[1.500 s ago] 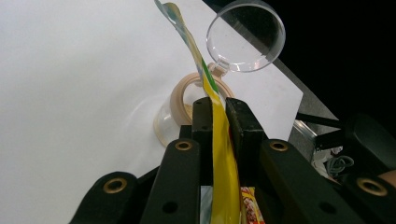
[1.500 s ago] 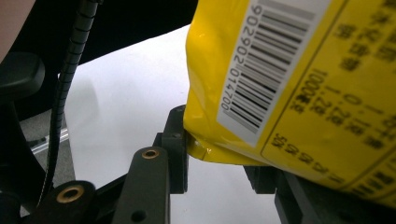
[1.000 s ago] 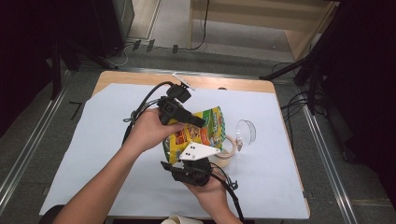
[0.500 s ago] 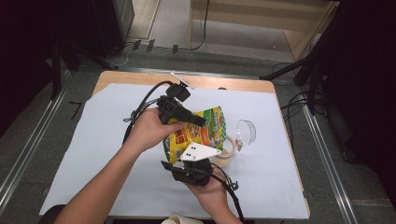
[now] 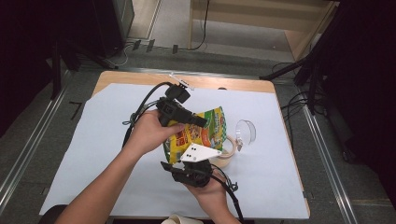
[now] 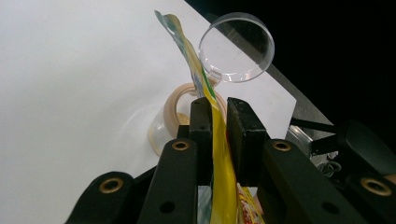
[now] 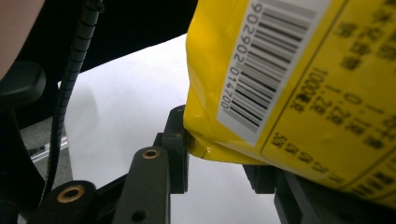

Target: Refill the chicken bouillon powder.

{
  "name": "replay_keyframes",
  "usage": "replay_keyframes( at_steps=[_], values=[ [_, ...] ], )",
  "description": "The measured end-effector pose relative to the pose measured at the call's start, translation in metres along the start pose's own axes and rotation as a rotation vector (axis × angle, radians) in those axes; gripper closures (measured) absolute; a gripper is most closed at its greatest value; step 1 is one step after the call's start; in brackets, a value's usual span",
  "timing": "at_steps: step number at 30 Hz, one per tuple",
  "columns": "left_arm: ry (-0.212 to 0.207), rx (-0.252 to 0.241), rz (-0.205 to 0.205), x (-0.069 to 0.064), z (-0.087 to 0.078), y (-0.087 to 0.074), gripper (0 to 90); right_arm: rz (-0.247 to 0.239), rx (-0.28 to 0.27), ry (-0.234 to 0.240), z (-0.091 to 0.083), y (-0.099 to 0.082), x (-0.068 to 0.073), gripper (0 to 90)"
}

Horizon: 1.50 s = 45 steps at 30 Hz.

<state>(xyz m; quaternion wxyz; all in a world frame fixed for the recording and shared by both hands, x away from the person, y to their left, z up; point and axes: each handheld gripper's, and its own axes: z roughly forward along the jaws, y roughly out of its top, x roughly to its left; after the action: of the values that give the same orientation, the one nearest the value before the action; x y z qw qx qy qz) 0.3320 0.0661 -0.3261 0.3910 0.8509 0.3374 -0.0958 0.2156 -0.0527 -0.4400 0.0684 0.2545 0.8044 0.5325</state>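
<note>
One yellow snack bag [image 5: 198, 133] is held above the table [image 5: 93, 154] by two claws. The left claw [image 6: 218, 122] pinches the bag's top edge; the right claw [image 7: 219, 158] grips its bottom corner. Just right of the bag stand one tan-rimmed cup [image 5: 228, 150] and one clear round lid [image 5: 246, 131].
</note>
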Motion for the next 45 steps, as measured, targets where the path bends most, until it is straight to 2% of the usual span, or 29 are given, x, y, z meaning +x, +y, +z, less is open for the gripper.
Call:
replay_keyframes(
  at_steps=[10, 15, 20, 28, 45],
  values=[
    [0.004, -0.002, 0.000, 0.000, 0.001, 0.000, 82.0, 0.008, 0.004, 0.002, 0.000, 0.000, 0.000, 67.2],
    [-0.004, -0.012, -0.011, 0.002, -0.002, 0.000, 82.3, -0.019, 0.007, -0.012, -0.002, 0.003, 0.002, 67.2],
    [0.006, -0.002, -0.006, 0.001, 0.000, 0.000, 82.1, 0.003, 0.014, -0.002, 0.000, 0.002, 0.001, 67.3],
    [0.001, -0.014, -0.004, -0.001, 0.000, 0.003, 81.6, 0.011, 0.004, 0.000, 0.000, 0.002, 0.000, 67.5],
    [0.007, 0.037, 0.003, 0.000, 0.007, 0.015, 82.1, 0.032, -0.001, -0.001, -0.002, 0.005, -0.005, 68.0]
  ],
)
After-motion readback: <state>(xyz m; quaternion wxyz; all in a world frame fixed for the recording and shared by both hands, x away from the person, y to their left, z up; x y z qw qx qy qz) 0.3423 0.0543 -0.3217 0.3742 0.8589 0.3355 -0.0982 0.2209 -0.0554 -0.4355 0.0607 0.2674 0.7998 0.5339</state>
